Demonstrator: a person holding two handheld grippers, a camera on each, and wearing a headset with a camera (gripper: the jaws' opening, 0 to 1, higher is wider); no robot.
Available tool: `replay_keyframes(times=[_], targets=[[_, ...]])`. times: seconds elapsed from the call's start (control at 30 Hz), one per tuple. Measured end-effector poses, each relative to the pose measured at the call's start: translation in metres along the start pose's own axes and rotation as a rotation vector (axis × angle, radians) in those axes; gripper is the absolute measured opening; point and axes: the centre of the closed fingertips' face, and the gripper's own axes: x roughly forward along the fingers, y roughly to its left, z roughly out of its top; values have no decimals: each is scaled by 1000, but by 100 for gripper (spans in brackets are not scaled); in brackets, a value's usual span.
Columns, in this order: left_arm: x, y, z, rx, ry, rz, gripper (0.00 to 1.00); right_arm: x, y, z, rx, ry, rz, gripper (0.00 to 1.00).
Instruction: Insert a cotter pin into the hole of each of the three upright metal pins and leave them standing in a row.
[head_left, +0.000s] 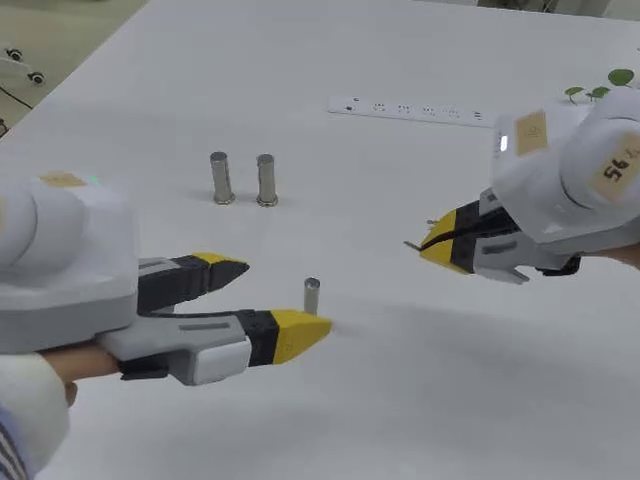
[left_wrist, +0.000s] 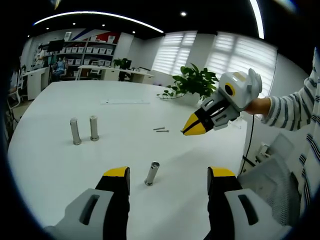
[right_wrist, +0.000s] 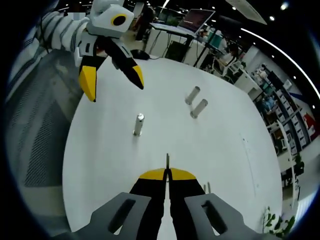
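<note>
Three upright metal pins stand on the white table (head_left: 420, 400). Two of them (head_left: 221, 178) (head_left: 266, 180) are side by side at the back. The third pin (head_left: 311, 296) stands alone, just off the tips of my open left gripper (head_left: 287, 296), whose jaws are spread wide with nothing between them. To the right, above the table, my right gripper (head_left: 425, 248) is shut on a thin cotter pin (right_wrist: 167, 161) that sticks out of its tips (right_wrist: 167, 175). In the left gripper view the lone pin (left_wrist: 151, 173) stands ahead of the jaws. Two more cotter pins (left_wrist: 161, 130) lie on the table.
A white power strip (head_left: 410, 109) lies at the far side of the table, with plant leaves (head_left: 600, 90) at the right edge. A person's striped sleeve (left_wrist: 295, 112) holds the right gripper. Desks and shelves stand beyond the table.
</note>
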Motion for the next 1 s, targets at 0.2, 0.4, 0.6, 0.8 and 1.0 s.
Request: replay_keyframes(times=[0.2,0.4,0.6,0.8,1.0], targets=[[12,-10,7,-36,12,-45,64,-7,5,3,-39,-23,-54,2],[26,-29,14,-106,15,-122,57,-13,12,7,-45,-55,-94,2],[40,-39,20,-100,-6,-146,60,-19,22,9,-33,-69,-117,2],[48,-49,17,-107,32,-176,55,-22,30,9,-38,-73,-134,2],[52,-66,13,-160,67,-255,36,-25,37,12,-38,-83,-140,2]])
